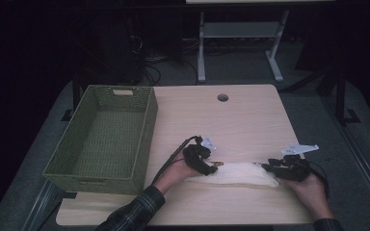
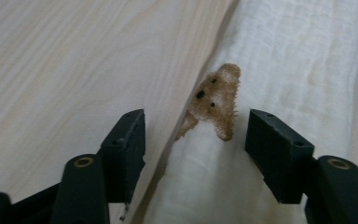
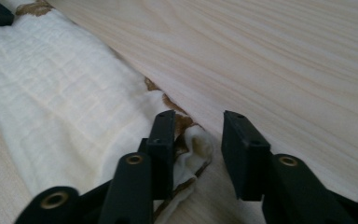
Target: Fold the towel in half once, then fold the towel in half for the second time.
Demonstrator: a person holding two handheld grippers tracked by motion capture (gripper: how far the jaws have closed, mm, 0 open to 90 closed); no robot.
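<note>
We have a folded white cloth lying as a long roll near the front edge of the table, a little right of its middle, with a gripper at each end. The green basket sits empty along the table's left edge, well apart from the cloth.

Our left gripper is at the cloth's left end. In the left gripper view its jaws stand apart with nothing pressed between them, straddling the cloth's edge and the small brown bear patch. Our right gripper is at the right end. In the right gripper view the jaws are also parted: one pad rests against the brown-trimmed corner of the cloth, the other stands over bare wood, so nothing is gripped yet.

The step in hand looks like taking hold of both ends, either to fold again or to lift the cloth across to the basket. To do it well, we should slide each lower jaw under all the layers, not just the top one, or the roll will fall open when raised. On the right, the corner sits beside the gap more than inside it, so we should nudge that gripper toward the cloth before closing. We then close both together and lift evenly, keeping the cloth lightly taut.
</note>
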